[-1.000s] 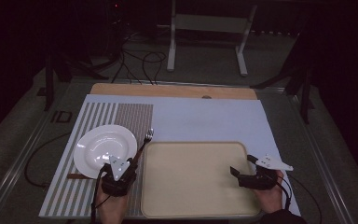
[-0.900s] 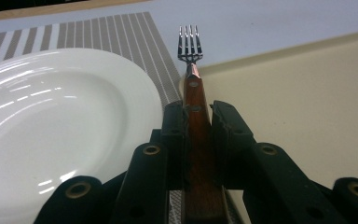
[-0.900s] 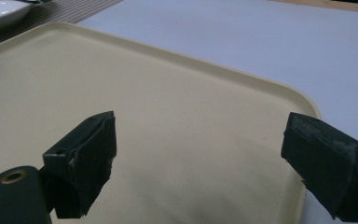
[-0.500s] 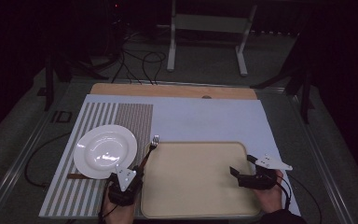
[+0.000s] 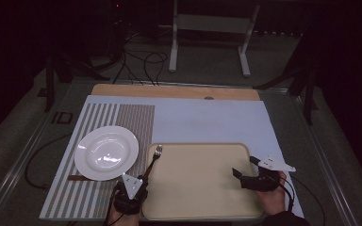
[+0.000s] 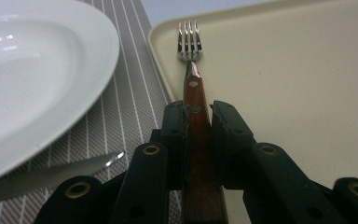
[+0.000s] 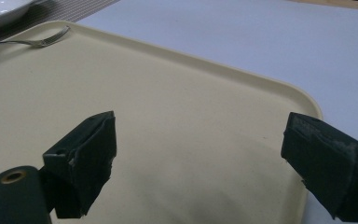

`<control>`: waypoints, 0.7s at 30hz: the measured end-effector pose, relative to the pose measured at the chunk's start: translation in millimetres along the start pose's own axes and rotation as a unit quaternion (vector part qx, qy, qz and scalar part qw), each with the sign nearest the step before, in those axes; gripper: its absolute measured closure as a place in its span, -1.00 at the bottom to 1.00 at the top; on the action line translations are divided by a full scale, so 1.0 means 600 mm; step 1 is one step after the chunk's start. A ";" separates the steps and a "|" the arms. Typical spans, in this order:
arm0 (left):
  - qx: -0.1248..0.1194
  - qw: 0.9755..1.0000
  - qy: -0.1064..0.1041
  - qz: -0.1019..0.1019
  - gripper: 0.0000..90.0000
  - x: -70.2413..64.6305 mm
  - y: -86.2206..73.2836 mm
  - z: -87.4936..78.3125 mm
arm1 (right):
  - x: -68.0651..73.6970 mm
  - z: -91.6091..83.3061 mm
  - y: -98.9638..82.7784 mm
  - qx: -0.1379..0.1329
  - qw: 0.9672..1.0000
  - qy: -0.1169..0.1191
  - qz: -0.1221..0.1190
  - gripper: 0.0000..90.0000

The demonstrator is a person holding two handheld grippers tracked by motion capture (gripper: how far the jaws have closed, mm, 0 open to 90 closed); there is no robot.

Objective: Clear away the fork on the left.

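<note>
Left gripper view: fork [image 6: 192, 84] tines over tray [image 6: 307, 70] corner.

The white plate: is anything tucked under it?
A knife pokes out from beneath the white plate; its blade tip shows on the striped mat, while the rest is covered by the plate.

A white plate [image 5: 106, 152] sits on the striped mat [image 5: 99, 141] at the worktop's left. A knife [image 6: 46, 173] lies on that mat, partly under the plate's near rim. A pale blue sheet [image 5: 207, 122] covers the worktop's middle, with a wooden board [image 5: 174, 92] along its far edge. Behind stand a metal frame [image 5: 209, 28] and loose cables [image 5: 141, 59] on the floor
</note>
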State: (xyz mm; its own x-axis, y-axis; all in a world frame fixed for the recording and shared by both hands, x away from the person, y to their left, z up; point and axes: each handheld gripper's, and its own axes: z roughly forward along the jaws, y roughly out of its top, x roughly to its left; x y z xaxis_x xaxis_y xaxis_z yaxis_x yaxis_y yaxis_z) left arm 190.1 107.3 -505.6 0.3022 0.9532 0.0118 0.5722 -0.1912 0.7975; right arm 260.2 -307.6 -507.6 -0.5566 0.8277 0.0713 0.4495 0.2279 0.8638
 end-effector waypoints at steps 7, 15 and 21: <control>0.013 0.999 -0.030 -0.005 0.65 -0.006 -0.010 0.009 | 0.000 0.001 0.000 0.000 1.000 0.000 0.000 -0.77; -0.006 0.996 -0.078 -0.034 -0.26 0.008 -0.007 0.014 | -0.001 0.001 0.000 0.001 1.000 -0.001 0.000 -0.77; -0.017 0.996 -0.092 -0.009 -0.67 0.019 0.007 0.009 | -0.001 0.000 0.000 0.001 1.000 -0.002 0.000 -0.77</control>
State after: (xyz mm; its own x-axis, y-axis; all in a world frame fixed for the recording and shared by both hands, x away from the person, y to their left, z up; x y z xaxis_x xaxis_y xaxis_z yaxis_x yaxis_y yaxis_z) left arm 200.0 116.0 -505.1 0.4283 0.8967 -0.1115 0.5539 -0.1630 0.8165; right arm 260.7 -307.9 -507.8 -0.5541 0.8295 0.0700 0.4507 0.2282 0.8630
